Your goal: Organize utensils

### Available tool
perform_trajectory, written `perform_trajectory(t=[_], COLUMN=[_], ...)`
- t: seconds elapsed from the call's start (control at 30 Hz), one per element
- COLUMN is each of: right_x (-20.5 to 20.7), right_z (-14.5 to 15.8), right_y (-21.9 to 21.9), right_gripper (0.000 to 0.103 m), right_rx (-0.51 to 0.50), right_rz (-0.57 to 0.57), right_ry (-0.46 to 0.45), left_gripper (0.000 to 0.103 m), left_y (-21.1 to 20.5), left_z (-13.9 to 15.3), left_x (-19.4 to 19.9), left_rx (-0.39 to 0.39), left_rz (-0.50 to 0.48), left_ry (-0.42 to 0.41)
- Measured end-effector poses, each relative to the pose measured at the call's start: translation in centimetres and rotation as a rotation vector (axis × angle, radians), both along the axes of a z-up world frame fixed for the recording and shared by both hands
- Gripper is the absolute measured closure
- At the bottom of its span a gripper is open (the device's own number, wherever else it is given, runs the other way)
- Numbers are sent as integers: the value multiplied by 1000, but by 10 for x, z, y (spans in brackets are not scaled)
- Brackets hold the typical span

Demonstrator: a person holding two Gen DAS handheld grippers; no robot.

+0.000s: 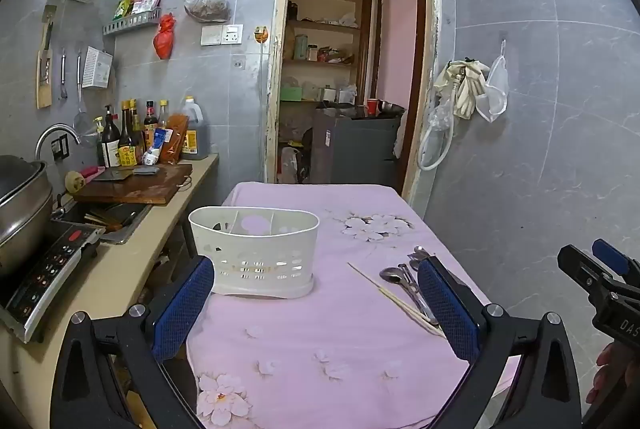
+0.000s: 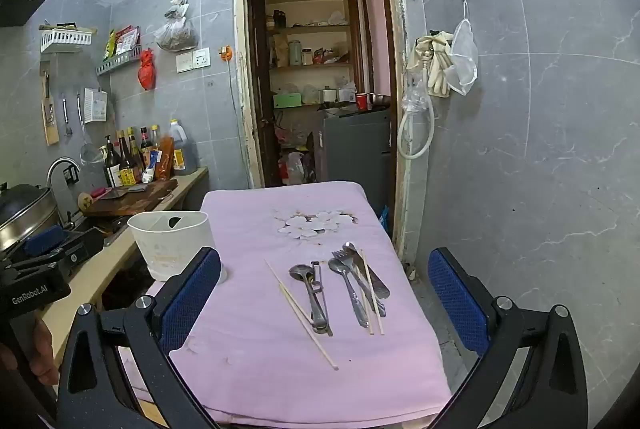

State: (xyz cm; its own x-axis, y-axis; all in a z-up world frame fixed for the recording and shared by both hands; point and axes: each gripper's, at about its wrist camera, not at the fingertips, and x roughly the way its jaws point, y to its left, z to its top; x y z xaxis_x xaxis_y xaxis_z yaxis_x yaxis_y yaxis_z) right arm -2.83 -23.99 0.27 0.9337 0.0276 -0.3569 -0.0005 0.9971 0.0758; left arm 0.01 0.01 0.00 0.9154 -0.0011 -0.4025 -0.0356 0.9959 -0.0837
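While both grippers, left (image 1: 316, 303) and right (image 2: 324, 299), hang wide open and empty over the near table edge, nothing is sorted yet: utensils (image 2: 344, 285) lie right, caddy (image 1: 256, 249) left. Next, I'd guess, one gripper drops onto a spoon.

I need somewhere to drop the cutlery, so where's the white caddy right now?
The white caddy stands on the pink tablecloth at the table's left edge, next to the counter, left of the loose cutlery.
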Motion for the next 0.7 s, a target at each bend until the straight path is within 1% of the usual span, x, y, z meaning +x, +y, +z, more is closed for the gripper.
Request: perform_trajectory(t=[0.67, 0.7], right_x=[0, 0], right_z=[1, -2], right_y=[1, 5], right_gripper=[1, 1], right_rx=[-3, -4], right_rz=[2, 2], right_ry=[12, 12], left_gripper=[1, 1], left_y=[0, 0], left_z=[1, 0], left_x=[-2, -1], left_rx=[2, 1], left_rz=[3, 3], left_ry=[-4, -5])
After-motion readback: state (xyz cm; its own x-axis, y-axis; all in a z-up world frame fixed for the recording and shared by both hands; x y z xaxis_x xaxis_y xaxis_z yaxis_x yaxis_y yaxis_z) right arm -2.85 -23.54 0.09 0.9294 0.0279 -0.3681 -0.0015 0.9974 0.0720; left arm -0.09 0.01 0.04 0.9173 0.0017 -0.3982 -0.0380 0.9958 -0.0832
